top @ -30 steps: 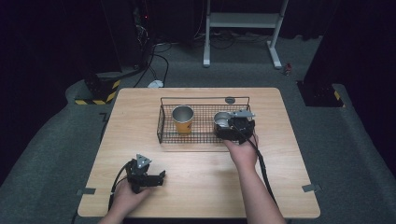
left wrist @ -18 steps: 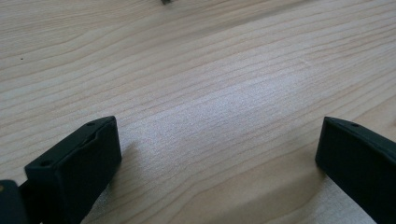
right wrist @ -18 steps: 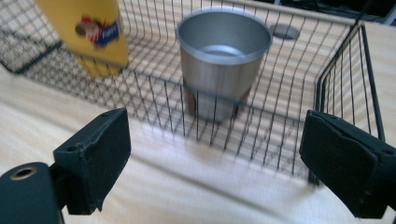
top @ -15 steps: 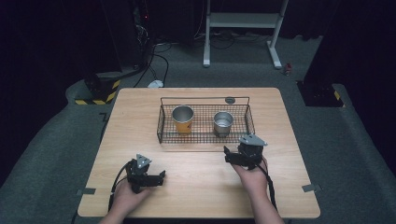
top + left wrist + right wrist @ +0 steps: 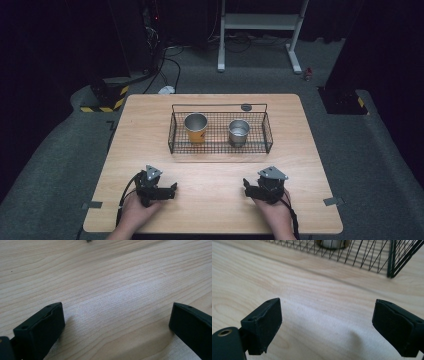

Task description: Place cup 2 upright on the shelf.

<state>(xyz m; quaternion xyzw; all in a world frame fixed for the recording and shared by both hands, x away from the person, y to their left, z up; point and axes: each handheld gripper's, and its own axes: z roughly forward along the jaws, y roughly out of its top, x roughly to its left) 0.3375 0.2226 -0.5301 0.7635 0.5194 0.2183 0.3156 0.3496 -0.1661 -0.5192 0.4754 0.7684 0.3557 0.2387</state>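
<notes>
My right claw (image 5: pixel 256 187) has pulled back from the basket (image 5: pixel 220 148) to the bench (image 5: pixel 210 210), leaving the steel cup (image 5: pixel 239 132) inside beside the orange cup (image 5: pixel 195 128). Both claws gape empty; left claw (image 5: pixel 167 190) rests nearby.

- My left hand (image 5: pixel 131 214) holds the black two-jaw left hand-held gripper (image 5: pixel 169 190) low at the near left, with its jaws spread wide and nothing between them.
- My right hand (image 5: pixel 272 212) holds the black two-jaw right hand-held gripper (image 5: pixel 246 186) low at the near right, its jaws likewise wide apart and empty.
- Both forearms come in from the near edge, well apart.
</notes>
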